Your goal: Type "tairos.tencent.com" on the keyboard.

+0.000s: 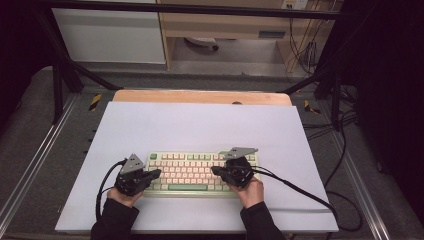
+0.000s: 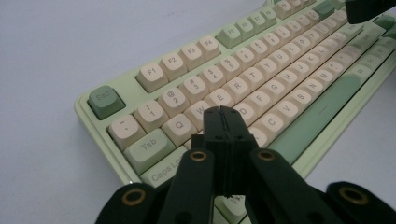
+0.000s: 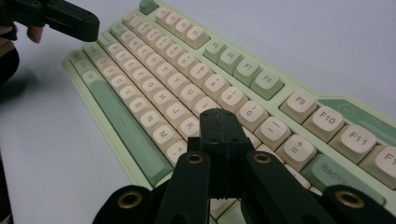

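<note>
Keyboard [image 1: 201, 172]: we see a pale green case with cream keys lying flat on the white table sheet [image 1: 200, 125], directly under both sets of fingers.
Left gripper [image 2: 223, 114]: our jaws are pressed fully together, holding nothing; the tip hovers over the W and E keys, just past Caps Lock.
Right gripper [image 3: 218, 116]: our jaws are likewise closed and empty, the tip above the keys near L and P.
Handling: we judge it a rigid, fairly heavy slab with loose-fitting caps that could pop off.
Where to hold: we would take the case's short ends, outside each fingertip, never the keycaps.
Pressing: closed tips suit single keys.
</note>
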`<state>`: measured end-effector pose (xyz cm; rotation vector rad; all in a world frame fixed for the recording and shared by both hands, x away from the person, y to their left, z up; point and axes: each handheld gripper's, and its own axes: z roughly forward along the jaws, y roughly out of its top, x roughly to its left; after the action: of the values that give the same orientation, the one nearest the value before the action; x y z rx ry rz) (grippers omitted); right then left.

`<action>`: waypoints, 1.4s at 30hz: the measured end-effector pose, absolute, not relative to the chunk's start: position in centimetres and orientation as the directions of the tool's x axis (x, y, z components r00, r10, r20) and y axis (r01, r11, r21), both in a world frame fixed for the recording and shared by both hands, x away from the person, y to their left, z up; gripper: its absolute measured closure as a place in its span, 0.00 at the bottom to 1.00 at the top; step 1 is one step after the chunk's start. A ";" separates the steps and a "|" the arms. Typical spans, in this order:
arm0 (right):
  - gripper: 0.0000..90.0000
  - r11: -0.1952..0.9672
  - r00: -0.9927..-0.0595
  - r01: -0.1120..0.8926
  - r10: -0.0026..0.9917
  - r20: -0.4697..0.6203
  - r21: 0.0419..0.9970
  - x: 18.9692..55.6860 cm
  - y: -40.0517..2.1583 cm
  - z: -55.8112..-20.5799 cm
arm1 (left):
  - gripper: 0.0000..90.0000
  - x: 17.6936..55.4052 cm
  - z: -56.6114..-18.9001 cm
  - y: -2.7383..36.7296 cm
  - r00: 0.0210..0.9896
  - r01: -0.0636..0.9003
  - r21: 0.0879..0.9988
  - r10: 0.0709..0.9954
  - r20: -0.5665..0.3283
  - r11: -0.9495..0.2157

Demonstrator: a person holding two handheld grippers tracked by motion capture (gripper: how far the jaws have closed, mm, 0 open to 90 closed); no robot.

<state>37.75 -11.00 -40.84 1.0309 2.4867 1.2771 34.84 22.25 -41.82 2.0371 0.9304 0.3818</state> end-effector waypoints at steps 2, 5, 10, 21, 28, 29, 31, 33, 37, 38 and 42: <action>1.00 0.397 -0.745 0.509 0.648 0.159 0.764 38.1 -10.7 -41.0 | 1.00 34.9 -41.9 22.3 0.676 0.478 0.798 0.734 -0.067 -0.367; 1.00 0.401 -0.741 0.515 0.652 0.159 0.758 38.4 -10.3 -41.3 | 1.00 34.9 -41.9 22.2 0.678 0.478 0.796 0.732 -0.065 -0.372; 1.00 0.410 -0.740 0.516 0.656 0.151 0.752 38.9 -9.4 -41.7 | 1.00 34.9 -42.0 22.2 0.678 0.479 0.796 0.732 -0.067 -0.371; 1.00 0.422 -0.733 0.526 0.665 0.142 0.738 39.5 -8.9 -42.3 | 1.00 35.0 -42.0 22.2 0.678 0.481 0.794 0.732 -0.069 -0.371; 1.00 0.431 -0.736 0.529 0.662 0.141 0.731 39.5 -8.8 -42.5 | 1.00 35.0 -42.1 22.2 0.679 0.481 0.793 0.731 -0.067 -0.374; 1.00 0.432 -0.736 0.528 0.662 0.141 0.731 39.5 -8.8 -42.5 | 1.00 35.0 -42.1 22.1 0.679 0.481 0.793 0.731 -0.066 -0.375; 1.00 0.434 -0.738 0.526 0.660 0.138 0.732 39.5 -8.8 -42.6 | 1.00 35.0 -42.1 22.1 0.681 0.480 0.792 0.730 -0.066 -0.376; 1.00 0.434 -0.738 0.527 0.660 0.140 0.731 39.5 -8.8 -42.6 | 1.00 35.0 -42.1 22.1 0.681 0.480 0.792 0.729 -0.066 -0.376; 1.00 0.434 -0.737 0.527 0.661 0.139 0.731 39.5 -8.8 -42.6 | 1.00 35.0 -42.0 22.2 0.680 0.480 0.794 0.730 -0.067 -0.373; 1.00 0.435 -0.738 0.526 0.661 0.138 0.731 39.5 -8.7 -42.6 | 1.00 35.0 -42.0 22.2 0.680 0.480 0.794 0.730 -0.067 -0.374; 1.00 0.442 -0.742 0.525 0.656 0.137 0.728 39.6 -8.7 -42.9 | 1.00 35.0 -42.0 22.2 0.680 0.479 0.794 0.730 -0.067 -0.374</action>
<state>39.59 -8.65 -42.87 1.0431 2.5231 1.1835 35.01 22.17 -42.01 2.0441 0.9300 0.3757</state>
